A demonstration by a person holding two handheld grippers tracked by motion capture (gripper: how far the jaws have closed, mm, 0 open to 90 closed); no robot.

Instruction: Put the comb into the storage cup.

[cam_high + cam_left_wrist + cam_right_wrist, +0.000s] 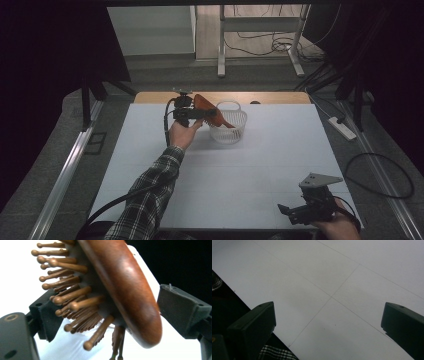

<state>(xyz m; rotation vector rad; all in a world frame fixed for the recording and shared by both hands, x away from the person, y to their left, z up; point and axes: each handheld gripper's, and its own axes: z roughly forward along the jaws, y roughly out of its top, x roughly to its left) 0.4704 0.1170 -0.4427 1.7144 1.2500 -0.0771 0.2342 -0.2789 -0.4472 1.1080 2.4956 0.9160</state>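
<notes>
A brown wooden hairbrush [207, 106] with round-tipped wooden bristles [75, 305] hangs tilted at the white basket's left rim, its handle reaching down into the basket [236, 131]. My left gripper [202, 113] is shut on the brush head. In the left gripper view, one jaw stands against the bristles and the other against the smooth back [130, 290]. My right gripper [289, 210] rests low over the white table's front right, open, with bare tabletop between its jaws [329, 322].
The white table [260, 165] has faint seam lines. A plaid sleeve [150, 195] crosses its front left. Cables and a power strip [342, 127] lie on the floor to the right, and a desk frame [260, 30] stands beyond the far edge.
</notes>
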